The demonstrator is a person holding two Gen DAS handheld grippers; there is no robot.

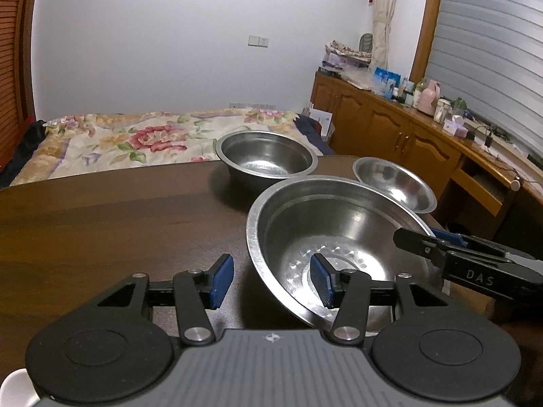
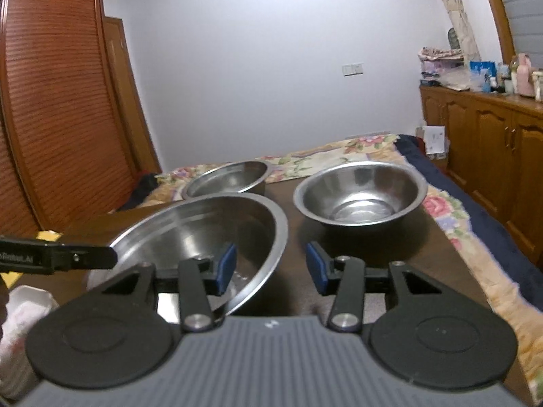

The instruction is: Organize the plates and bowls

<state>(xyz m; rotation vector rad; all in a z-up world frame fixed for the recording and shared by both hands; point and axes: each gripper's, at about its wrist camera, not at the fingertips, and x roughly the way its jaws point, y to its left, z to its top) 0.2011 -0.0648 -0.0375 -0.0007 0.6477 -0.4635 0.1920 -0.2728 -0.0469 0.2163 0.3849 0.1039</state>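
The left gripper (image 1: 271,279) stands spread wide, its jaws astride the near rim of the large steel bowl (image 1: 339,224): the right blue pad (image 1: 320,279) sits inside the bowl, the left pad outside over the dark wooden table (image 1: 101,224). No pad visibly presses the metal. The right gripper (image 2: 269,268) is likewise released, straddling the same bowl's rim from the other side, its left pad (image 2: 226,268) inside the bowl and its right pad over bare table. In the left wrist view the right gripper's black finger reaches over the large bowl's right edge.

The large bowl is tilted, its near rim hanging over the table's near edge; whether it rests on anything there cannot be told.

Beyond the large bowl, a deep steel bowl (image 1: 266,154) stands upright on the table. To the large bowl's right, near the table's right edge, sits a smaller steel bowl (image 2: 359,193), also upright and apart from it.

Past the table, behind the deep bowl, lies a bed with a floral cover (image 1: 135,139). A wooden cabinet (image 1: 390,125) runs along the wall to the right of the smaller bowl.
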